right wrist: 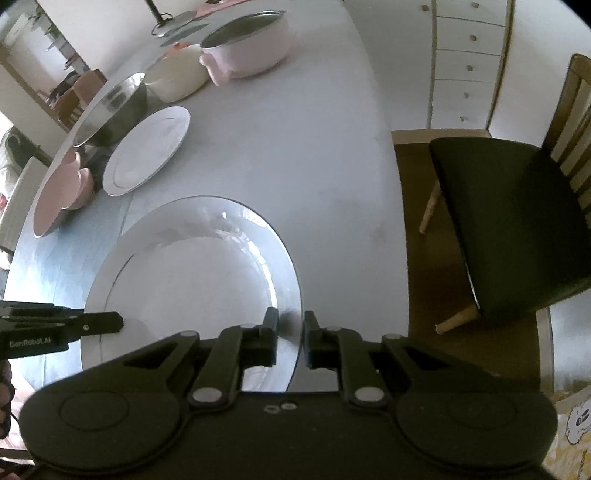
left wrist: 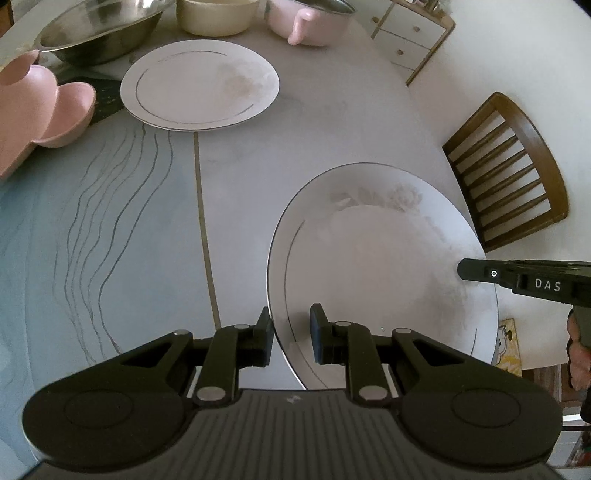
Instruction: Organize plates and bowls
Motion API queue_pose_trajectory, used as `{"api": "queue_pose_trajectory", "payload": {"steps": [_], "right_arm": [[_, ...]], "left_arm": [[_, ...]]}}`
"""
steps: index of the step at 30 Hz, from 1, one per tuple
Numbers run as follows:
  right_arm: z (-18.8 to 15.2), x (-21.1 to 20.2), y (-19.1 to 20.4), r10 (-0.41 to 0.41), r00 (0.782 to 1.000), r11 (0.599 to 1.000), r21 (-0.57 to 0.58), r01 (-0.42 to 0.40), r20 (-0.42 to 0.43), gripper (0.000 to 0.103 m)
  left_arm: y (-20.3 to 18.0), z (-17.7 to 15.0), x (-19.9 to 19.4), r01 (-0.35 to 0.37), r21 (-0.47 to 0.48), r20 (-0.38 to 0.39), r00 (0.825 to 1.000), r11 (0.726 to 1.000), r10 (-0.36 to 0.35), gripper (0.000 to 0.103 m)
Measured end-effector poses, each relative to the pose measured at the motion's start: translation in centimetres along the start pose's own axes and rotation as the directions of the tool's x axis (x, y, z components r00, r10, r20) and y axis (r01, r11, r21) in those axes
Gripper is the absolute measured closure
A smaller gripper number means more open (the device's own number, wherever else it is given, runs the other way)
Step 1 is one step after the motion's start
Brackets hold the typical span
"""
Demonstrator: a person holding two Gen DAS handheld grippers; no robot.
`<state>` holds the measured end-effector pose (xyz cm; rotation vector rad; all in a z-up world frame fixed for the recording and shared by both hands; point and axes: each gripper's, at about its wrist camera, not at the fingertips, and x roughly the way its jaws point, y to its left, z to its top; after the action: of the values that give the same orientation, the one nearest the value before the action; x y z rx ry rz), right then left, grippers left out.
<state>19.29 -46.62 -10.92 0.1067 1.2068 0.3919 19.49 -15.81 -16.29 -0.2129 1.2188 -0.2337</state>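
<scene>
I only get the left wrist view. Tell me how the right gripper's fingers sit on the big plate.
Observer: The right gripper has the rim of the big plate pinched between its fingers, on the plate's near right edge.
Operator: Report what's past the pink pot.
Observer: A lid with a metal rim sits just beyond the pink pot.
Operator: Check the chair.
Observer: The chair has a dark seat, standing apart from the table with bare floor between.

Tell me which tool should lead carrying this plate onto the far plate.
Left tool, probably: it grips the near plate on the side facing the far plate; the right tool holds the opposite rim.
</scene>
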Motion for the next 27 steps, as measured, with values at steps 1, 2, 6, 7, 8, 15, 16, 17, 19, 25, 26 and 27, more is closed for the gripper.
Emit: {"api": "queue_pose_trajectory", "payload": {"steps": [1, 2, 6, 7, 8, 15, 16, 17, 19, 25, 26, 27], "right_arm": [[-0.2, -0.1, -0.1, -0.001, 1.0, 1.0, 0.006, 0.001, 0.002, 0.089], [-0.3, 0.0, 0.0, -0.002, 1.0, 1.0, 0.012, 0.002, 0.004, 0.089], [-0.5, 0.1, -0.3, -0.003, 1.0, 0.999, 0.035, 0.003, 0.009, 0.089], [-0.5, 0.0, -0.3, -0.004, 1.0, 0.999, 0.036, 0.004, 0.009, 0.089], [-0.5, 0.0, -0.3, -0.004, 1.0, 0.999, 0.038, 0.004, 0.01, 0.089], [-0.6, -0.7, -0.2, -0.044, 0.999, 0.999, 0.028, 0.044, 0.026, 0.082], [-0.6, -1.0, -0.1, -0.054, 0.998, 0.998, 0.02, 0.054, 0.032, 0.082], [-0.7, -1.2, 0.0, -0.066, 0.997, 0.998, 0.009, 0.066, 0.039, 0.082], [-0.8, -1.8, 0.4, -0.091, 0.994, 0.996, -0.018, 0.092, 0.056, 0.082], [-1.0, -3.7, 2.3, -0.139, 0.982, 0.983, -0.1, 0.153, 0.131, 0.08], [-1.0, -4.0, 2.6, -0.142, 0.979, 0.981, -0.108, 0.158, 0.145, 0.08], [-1.0, -4.4, 2.9, -0.141, 0.977, 0.98, -0.116, 0.161, 0.158, 0.08]], "left_arm": [[0.0, -0.1, 0.0, 0.002, 0.002, -0.001, 1.0, 1.0, -0.002, 0.084], [0.1, -0.1, 0.1, 0.004, 0.003, -0.006, 1.0, 1.0, -0.004, 0.084], [-0.1, -0.5, -0.1, 0.003, 0.025, 0.003, 1.0, 1.0, -0.003, 0.084], [-0.1, -0.5, -0.1, 0.004, 0.027, 0.005, 1.0, 1.0, -0.004, 0.084], [-0.2, -0.5, -0.2, 0.005, 0.029, 0.01, 1.0, 1.0, -0.005, 0.084], [0.2, -0.6, -1.5, -0.01, 0.027, 0.053, 0.999, 1.0, 0.008, 0.084], [0.4, -0.6, -1.8, -0.013, 0.023, 0.057, 0.998, 1.0, 0.012, 0.084], [0.5, -0.6, -2.0, -0.015, 0.022, 0.063, 0.998, 1.0, 0.013, 0.084], [0.7, -0.7, -2.5, -0.017, 0.021, 0.077, 0.997, 1.0, 0.015, 0.084], [0.8, -1.0, -4.4, -0.032, 0.036, 0.124, 0.992, 0.999, 0.027, 0.084], [0.9, -1.0, -4.8, -0.031, 0.037, 0.132, 0.991, 0.999, 0.026, 0.084], [0.9, -1.1, -5.2, -0.032, 0.038, 0.14, 0.99, 0.999, 0.026, 0.084]]}}
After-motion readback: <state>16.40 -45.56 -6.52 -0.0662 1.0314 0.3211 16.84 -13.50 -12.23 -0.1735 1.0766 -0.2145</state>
